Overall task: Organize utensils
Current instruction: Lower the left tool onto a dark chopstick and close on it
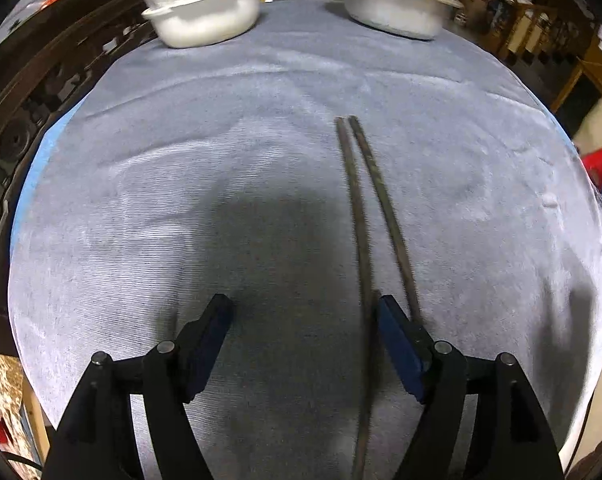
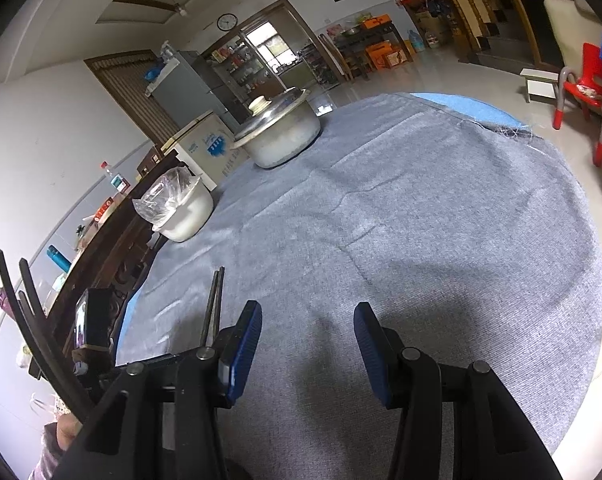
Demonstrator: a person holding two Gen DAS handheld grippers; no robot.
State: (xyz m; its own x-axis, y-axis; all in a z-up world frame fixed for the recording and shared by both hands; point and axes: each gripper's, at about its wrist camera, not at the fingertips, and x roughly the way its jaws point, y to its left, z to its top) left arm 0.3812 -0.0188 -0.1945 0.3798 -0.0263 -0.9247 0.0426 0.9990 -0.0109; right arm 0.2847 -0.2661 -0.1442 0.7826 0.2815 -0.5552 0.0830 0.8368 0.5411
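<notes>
Chopsticks: two, laid side by side on the cloth-covered counter, judged set down as a tidy pair. Left gripper: jaws apart, one stick passing beside its right pad, nothing clamped. Right gripper: apart, empty, held clear.

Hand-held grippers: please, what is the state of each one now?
Left hand-held gripper: open, holding nothing; the chopsticks lie by its right finger.
Right hand-held gripper: open, empty.
</notes>
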